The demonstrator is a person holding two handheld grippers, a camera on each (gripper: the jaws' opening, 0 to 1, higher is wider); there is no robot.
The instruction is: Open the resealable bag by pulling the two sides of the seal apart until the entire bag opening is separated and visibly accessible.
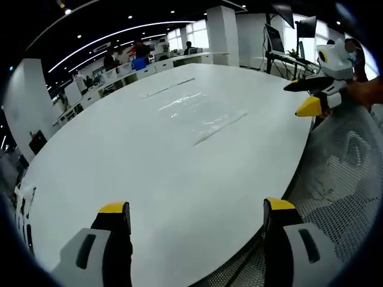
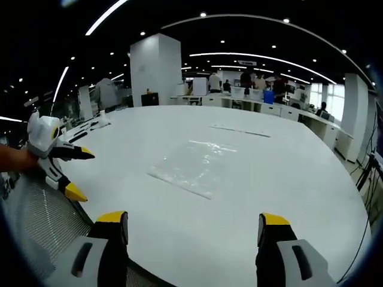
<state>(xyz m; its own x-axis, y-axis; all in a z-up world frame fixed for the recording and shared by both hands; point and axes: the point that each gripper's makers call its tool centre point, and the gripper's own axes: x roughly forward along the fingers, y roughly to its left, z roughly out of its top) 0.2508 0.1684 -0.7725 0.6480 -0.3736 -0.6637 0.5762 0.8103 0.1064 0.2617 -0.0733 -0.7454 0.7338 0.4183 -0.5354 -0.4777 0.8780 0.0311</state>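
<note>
1. Big white desk (image 2: pixel 287 197) under both cameras, running far back; its near edge is cut off by the bottom of each view.
2. Office behind it: a white pillar (image 2: pixel 155 69), rows of workstations and a few people at the far side, too small to make out.
3. A grey mesh surface (image 1: pixel 341 179) sits past the desk edge in the left gripper view; what it belongs to I cannot tell.
4. The bag (image 2: pixel 194 164) lies flat on the desk, mid-surface, well apart from both tongs. It is clear plastic, so its outline half vanishes against the white; the seal side is hard to pick out. In the left gripper view the bag (image 1: pixel 203 116) is mostly glare and creases.
5. Left tongs (image 1: pixel 197 215): jaws spread wide, nothing between them, yellow tips over bare desk.
6. Right tongs (image 2: pixel 194 224): same story, wide open and holding nothing.
7. Each pair appears at the edge of the other's view, in a hand partly cut off, jaws apart there too.
</note>
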